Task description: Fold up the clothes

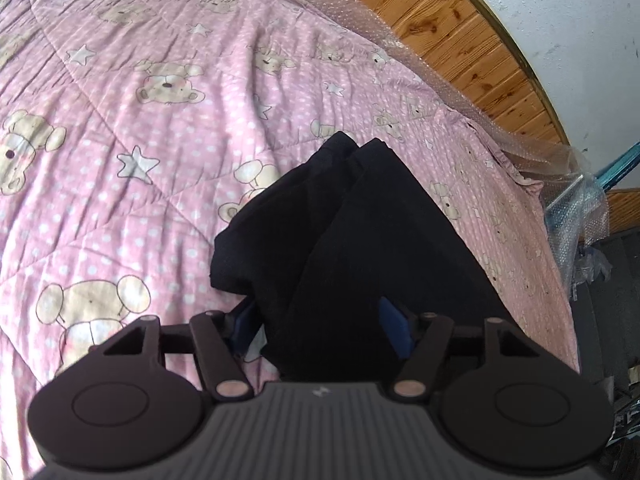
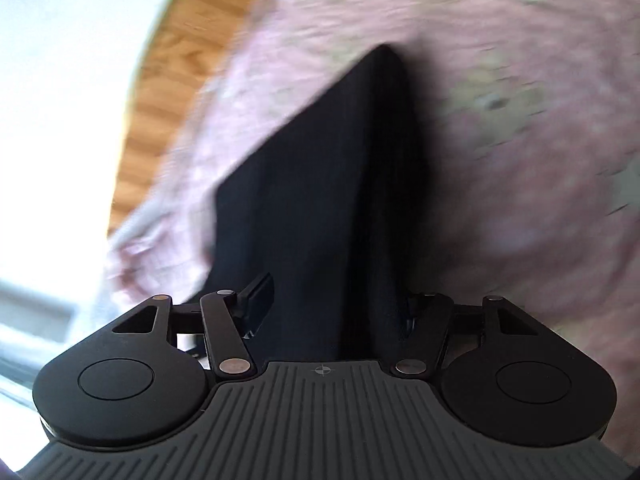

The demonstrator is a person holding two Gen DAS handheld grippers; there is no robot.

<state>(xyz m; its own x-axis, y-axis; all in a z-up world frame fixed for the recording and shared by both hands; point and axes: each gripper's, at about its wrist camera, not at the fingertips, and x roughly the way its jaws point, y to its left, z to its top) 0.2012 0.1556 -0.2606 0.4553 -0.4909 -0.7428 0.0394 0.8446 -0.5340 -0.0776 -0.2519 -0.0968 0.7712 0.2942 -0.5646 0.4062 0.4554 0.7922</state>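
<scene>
1. Left gripper (image 1: 324, 326): jaws closed in on a thick bunch of black cloth (image 1: 348, 232). Blue pads (image 1: 394, 322) show on either side of the bunch, pressed against it.
2. Cloth, left wrist view: it runs forward from the jaws and narrows to two rounded folds at the far end. A loose flap hangs off to the left of the main bunch. A central crease splits the fabric lengthwise.
3. Cloth location: over a pink quilt (image 1: 152, 128) printed with bears, stars and white dots. The quilt is wrinkled and covers most of the view. Cannot tell whether the far end of the cloth touches the quilt or is held clear of it.
4. Right gripper (image 2: 332, 312): fingers clamped on the same dark cloth (image 2: 320, 184), which fills the gap between them. Right wrist view is motion-blurred; fine detail is lost.
5. Cloth, right wrist view: taut flat panel rising to a point away from the camera, one sharp vertical fold down the middle.
6. Surroundings: wooden board (image 1: 448, 28) along the far edge of the quilt, a strip of bubble wrap (image 1: 560, 152) lying on that edge, white wall (image 1: 568, 12) behind. The right wrist view shows the quilt (image 2: 500, 128) as a pink blur, with the wood (image 2: 160, 80) to the left.
</scene>
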